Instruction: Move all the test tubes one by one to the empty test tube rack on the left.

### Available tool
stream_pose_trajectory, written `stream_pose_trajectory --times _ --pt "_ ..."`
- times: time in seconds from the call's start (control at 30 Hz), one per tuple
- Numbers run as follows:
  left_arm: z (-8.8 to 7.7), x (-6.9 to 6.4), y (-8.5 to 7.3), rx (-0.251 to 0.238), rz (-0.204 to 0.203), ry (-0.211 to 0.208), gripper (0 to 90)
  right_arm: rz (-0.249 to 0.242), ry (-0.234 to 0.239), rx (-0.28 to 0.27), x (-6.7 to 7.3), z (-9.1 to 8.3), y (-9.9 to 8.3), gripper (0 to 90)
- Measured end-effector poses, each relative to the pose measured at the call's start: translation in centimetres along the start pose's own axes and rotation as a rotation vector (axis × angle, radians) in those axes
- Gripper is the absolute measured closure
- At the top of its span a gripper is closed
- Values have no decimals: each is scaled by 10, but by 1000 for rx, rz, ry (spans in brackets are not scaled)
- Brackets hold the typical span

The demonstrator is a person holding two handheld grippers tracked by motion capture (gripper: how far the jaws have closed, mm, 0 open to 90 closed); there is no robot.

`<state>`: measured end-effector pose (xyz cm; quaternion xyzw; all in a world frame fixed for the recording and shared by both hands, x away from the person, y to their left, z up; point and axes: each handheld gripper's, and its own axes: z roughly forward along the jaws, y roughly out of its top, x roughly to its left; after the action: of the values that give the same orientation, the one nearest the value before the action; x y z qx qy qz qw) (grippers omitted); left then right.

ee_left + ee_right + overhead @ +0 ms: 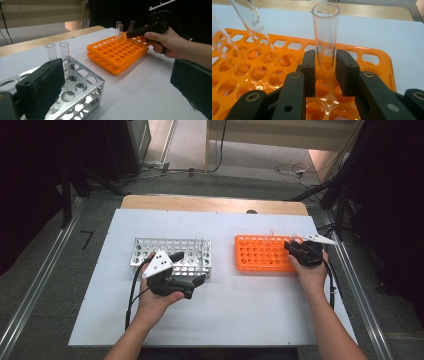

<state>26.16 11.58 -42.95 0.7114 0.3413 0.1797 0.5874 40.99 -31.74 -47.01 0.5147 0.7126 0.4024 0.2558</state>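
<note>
A: Where was the right gripper (325, 72) at that moment?

B: In the lower middle of the right gripper view, its two black jaws stood narrow around a clear test tube (325, 32). The pads sat against the tube's lower part, one on each side. The tube stood upright in a hole of the orange rack (372, 58), rising to the top centre of the frame.

A: Any other tubes in that rack?

B: Two more, leaning in the upper left of that view: one tilted tube (252, 25) and one at the left edge (220, 42).

A: And from above?

B: In the high view the right gripper (290, 245) lay at the right end of the orange rack (260, 254), right of centre, held by the person's right hand (310, 272).

A: The left gripper?

B: It (192, 270) sat left of centre in the high view, over the near edge of the metal rack (150, 247). In the left gripper view its jaws stood wide apart, one at the lower left, one at the right edge, nothing between them. Two empty tubes (64, 51) stood in the metal rack (82, 82) behind the left jaw.

A: The surface?

B: A white sheet (250, 310) on a wooden table (210, 202).
</note>
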Motion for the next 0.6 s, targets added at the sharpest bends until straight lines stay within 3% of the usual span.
stream_pose_trajectory --times 0.17,0.37,0.6 --pt "0 0 0 1 3 1 0 9 -30 -14 2 3 0 732" --pt "0 0 0 -1 5 4 0 10 -14 -26 0 2 0 743" --pt "-1 0 1 -4 7 5 0 19 15 -104 -4 -16 7 743"
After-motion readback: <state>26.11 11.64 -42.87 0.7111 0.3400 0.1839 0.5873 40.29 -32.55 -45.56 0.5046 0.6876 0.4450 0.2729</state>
